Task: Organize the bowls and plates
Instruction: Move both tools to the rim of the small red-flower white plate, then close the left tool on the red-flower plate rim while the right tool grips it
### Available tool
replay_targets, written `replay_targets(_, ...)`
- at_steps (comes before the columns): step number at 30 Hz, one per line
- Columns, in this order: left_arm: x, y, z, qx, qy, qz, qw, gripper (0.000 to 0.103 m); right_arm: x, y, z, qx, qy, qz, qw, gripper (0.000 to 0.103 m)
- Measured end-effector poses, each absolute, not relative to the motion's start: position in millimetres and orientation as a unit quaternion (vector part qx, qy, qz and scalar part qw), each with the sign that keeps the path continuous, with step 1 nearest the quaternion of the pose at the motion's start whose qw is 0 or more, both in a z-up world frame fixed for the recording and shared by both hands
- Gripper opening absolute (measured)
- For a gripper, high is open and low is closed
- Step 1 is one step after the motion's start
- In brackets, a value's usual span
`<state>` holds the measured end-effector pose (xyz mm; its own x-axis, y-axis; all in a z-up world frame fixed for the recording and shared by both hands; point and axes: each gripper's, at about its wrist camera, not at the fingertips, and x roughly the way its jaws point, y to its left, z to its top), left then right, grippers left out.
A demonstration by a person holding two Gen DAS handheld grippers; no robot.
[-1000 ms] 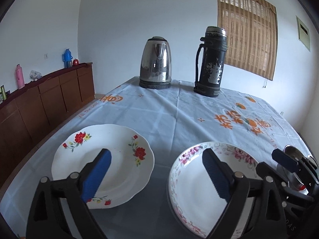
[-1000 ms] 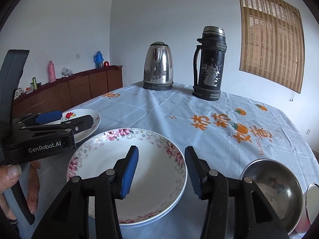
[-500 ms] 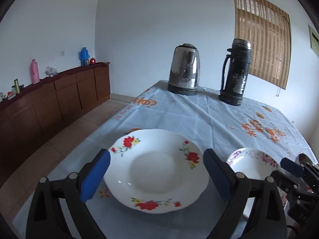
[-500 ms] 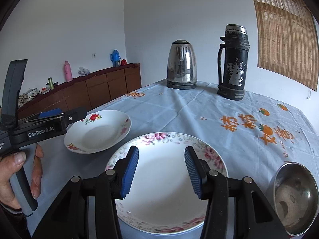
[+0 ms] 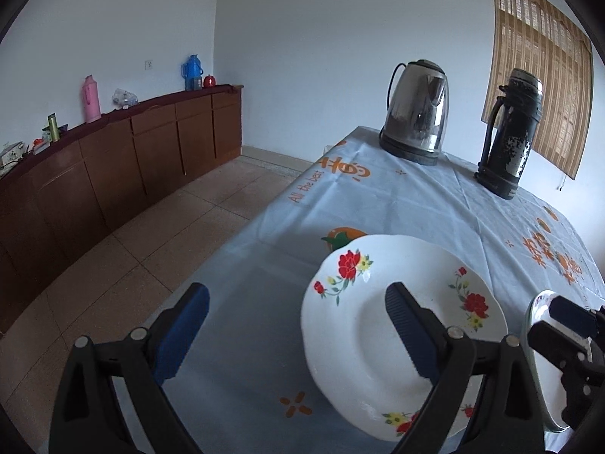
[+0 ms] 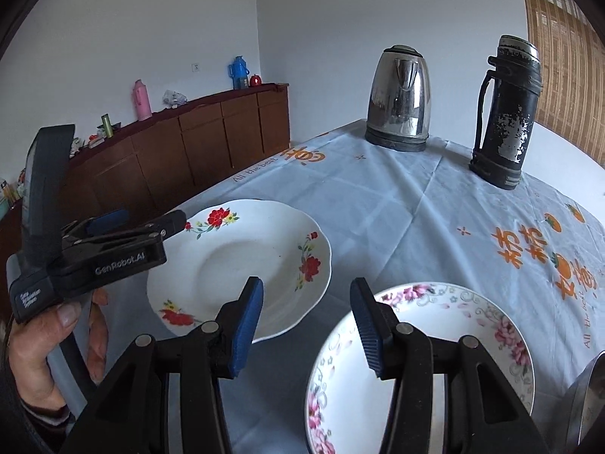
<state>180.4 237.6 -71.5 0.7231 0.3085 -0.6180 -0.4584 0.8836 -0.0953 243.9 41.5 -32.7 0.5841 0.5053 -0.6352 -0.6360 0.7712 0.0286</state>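
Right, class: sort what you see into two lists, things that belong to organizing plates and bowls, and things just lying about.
Belongs to the job:
red-flower plate
pink-flower plate
metal bowl

Just lying about:
electric kettle
black flask
pink bottle
blue jug

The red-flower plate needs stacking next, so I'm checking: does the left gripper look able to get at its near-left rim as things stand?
Probably yes. The left gripper is open, with its jaws astride the left rim of the red-flower plate. Nothing lies on the plate or on the tablecloth beside that rim.
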Motion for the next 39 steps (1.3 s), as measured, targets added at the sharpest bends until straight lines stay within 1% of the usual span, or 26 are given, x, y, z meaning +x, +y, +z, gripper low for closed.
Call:
replay_targets(2,180,237,-72,-0.124,0.304,0.205,0.922,0.096,253,53,-36,-0.112,0.332,0.31,0.884,0.049)
replay_targets(4,182,236,-75,-0.12,0.312,0.202,0.921,0.096,265,59,-41,-0.115,0.344,0.297,0.883,0.044)
replay_targets(7,185,240,-78,-0.126,0.325,0.202,0.915,0.096,276,65,-47,-0.111,0.365,0.29,0.878,0.041)
replay_targets(14,185,242,-79,-0.134,0.328,0.198,0.914,0.095,280,83,-56,-0.134,0.395,0.278,0.865,0.041)
replay_targets(19,186,246,-82,-0.145,0.334,0.189,0.912,0.092,287,87,-63,-0.14,0.42,0.264,0.857,0.041)
replay_targets(21,186,247,-83,-0.149,0.337,0.186,0.911,0.09,288,89,-65,-0.14,0.429,0.266,0.852,0.041)
replay_targets(24,190,249,-86,-0.158,0.348,0.175,0.908,0.083,289,92,-67,-0.146,0.43,0.26,0.852,0.041)
replay_targets(28,191,256,-92,-0.181,0.359,0.167,0.9,0.072,287,92,-67,-0.145,0.427,0.261,0.853,0.041)
replay_targets(34,186,262,-94,-0.201,0.354,0.173,0.897,0.068,276,96,-66,-0.138,0.423,0.298,0.844,0.041)
replay_targets(36,186,264,-95,-0.205,0.356,0.174,0.895,0.063,274,99,-66,-0.145,0.42,0.298,0.845,0.041)
replay_targets(38,188,265,-97,-0.208,0.36,0.173,0.893,0.053,275,101,-70,-0.146,0.423,0.296,0.844,0.041)
replay_targets(39,189,266,-97,-0.208,0.362,0.171,0.892,0.05,276,102,-73,-0.144,0.427,0.298,0.842,0.041)
